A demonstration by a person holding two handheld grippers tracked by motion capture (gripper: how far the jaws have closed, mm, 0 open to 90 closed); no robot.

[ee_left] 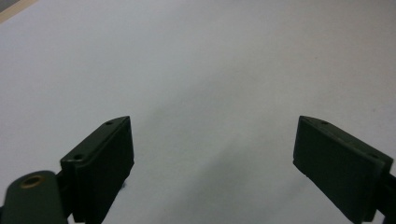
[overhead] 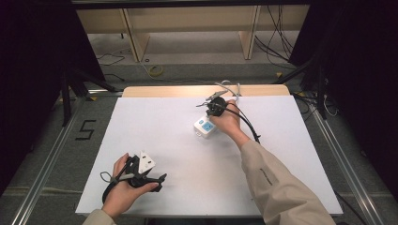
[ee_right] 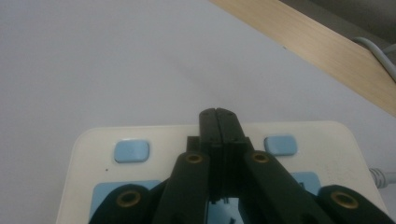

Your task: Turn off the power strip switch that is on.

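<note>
Tongs first: from the high view, the right gripper (overhead: 217, 104) hangs over the far middle of the white table (overhead: 164, 136), directly above a white power strip (overhead: 205, 127) with blue switches, whose grey cord (overhead: 230, 88) runs off toward 12 o'clock. The left gripper (overhead: 141, 174) rests near the table's 7 o'clock corner, well apart from the strip.

Left gripper view: its jaws stand wide apart with nothing between them, over bare table.

Right gripper view: the right gripper (ee_right: 218, 122) has its jaws pressed flat together, holding nothing, their tips poised over the strip's top face between two blue buttons, one (ee_right: 132, 151) at 9 o'clock and one (ee_right: 280, 145) at 3 o'clock. Whether the tips touch the casing I cannot tell.

My judgement: the step in hand is working the strip's switches with closed tips. Next calls for shifting sideways onto one button and pressing straight down, gently enough that the strip does not slide.
</note>
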